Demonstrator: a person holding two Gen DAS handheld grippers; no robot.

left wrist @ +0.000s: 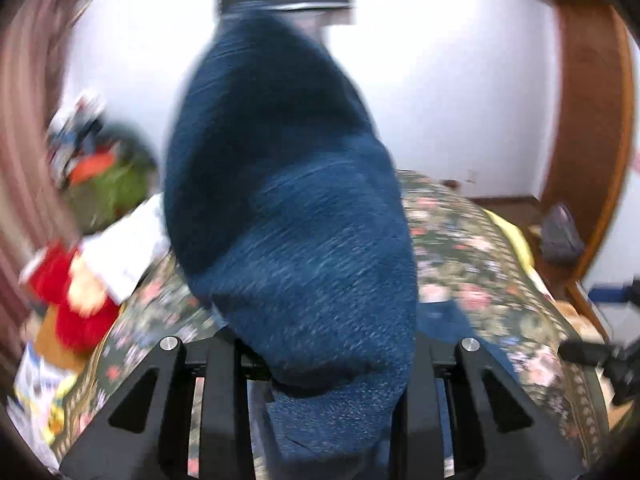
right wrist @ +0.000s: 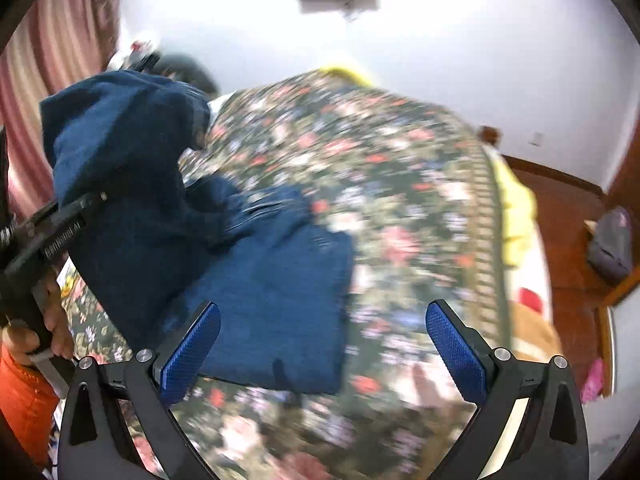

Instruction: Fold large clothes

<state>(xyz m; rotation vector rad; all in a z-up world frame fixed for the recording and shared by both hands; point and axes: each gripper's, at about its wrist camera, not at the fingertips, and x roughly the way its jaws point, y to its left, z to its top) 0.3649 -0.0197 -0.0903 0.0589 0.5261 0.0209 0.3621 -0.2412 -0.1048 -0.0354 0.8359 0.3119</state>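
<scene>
Left gripper (left wrist: 320, 392) seems, through blur, to pinch our blue garment (left wrist: 288, 200), hanging lengthwise above the floral bed (right wrist: 400, 168), while our right gripper (right wrist: 320, 344) stands spread, empty, beside the half lying there.

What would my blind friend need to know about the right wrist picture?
The right gripper is open and empty above a flowery bedspread. To its left, the left gripper lifts a dark blue garment, partly still lying on the bed.
</scene>
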